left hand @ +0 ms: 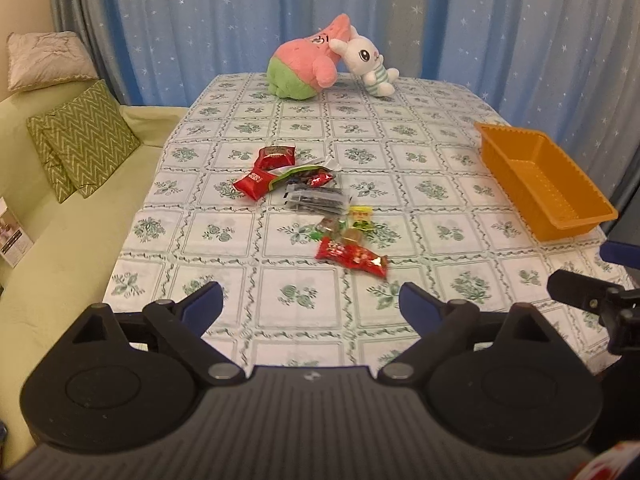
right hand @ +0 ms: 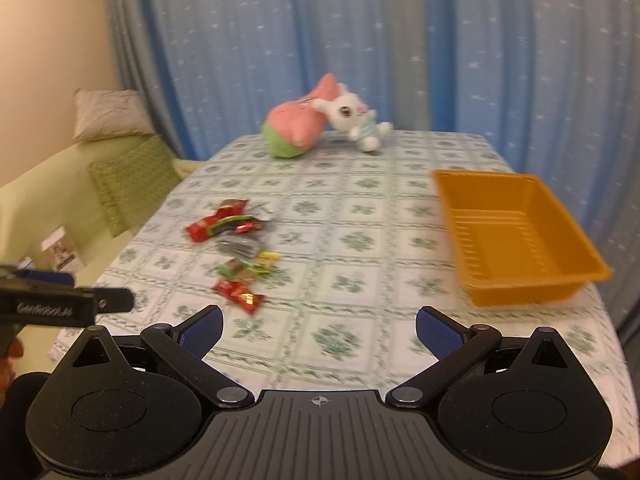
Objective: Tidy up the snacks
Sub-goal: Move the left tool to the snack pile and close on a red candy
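Gaping wide, empty: left tool (left hand: 310, 300), right tool (right hand: 319, 326); crinkly foil snacks (left hand: 352, 258); ribbed rectangular orange plastic basket (right hand: 516, 236).

Table (left hand: 400, 152) under green-flowered checked cloth, bearing a loose cluster of snack packets (left hand: 316, 204), an empty orange basket (left hand: 540, 176) well apart, two plush toys (left hand: 320, 60) touching at far edge.

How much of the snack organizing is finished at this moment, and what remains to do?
Nothing looks done yet: the orange basket holds nothing. Nothing is in hand either: the left tool and the right tool both stand open over the tablecloth. All is left: the snack pile, including the nearest red packet, lies loose left of the basket.
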### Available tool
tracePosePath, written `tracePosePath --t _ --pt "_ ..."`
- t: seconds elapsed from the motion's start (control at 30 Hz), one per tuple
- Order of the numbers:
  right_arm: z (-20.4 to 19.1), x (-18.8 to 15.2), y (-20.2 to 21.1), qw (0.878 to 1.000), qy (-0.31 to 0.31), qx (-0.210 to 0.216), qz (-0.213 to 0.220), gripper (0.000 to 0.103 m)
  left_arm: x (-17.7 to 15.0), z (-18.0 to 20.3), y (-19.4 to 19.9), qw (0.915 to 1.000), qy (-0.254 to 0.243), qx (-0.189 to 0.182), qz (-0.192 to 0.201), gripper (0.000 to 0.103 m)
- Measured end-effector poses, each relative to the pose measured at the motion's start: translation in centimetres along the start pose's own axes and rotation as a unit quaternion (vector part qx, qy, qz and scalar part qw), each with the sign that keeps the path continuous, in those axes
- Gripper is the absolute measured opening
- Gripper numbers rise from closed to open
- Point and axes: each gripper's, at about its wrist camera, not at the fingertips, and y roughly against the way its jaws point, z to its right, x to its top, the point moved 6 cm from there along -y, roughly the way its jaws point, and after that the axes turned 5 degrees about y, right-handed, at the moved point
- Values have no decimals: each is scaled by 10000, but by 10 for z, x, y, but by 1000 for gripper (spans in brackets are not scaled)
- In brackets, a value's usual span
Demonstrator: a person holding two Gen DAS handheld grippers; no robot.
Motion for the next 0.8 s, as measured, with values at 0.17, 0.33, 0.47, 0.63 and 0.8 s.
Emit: tracePosePath --t 0.17,0.33,0.47,0.63,0.8 --pt "-19 3 -47 9990 286 320 -143 86 8 -16 -35 9991 -317 -151 -235 90" --pt "-34 2 -95 9960 608 591 -267 78 14 -27 -70 9967 -605 -354 -414 84" --pt "-45 0 -135 9913 940 828 -399 67 15 -30 -97 9939 -801 -515 -556 77" --pt "-57 -8 -176 9824 1463 999 -598 57 13 -34 -123 9914 -930 -591 -702 68" --pt "-66 -12 -203 9734 1899 1066 -708 49 10 -37 -139 9902 -934 -648 -815 63"
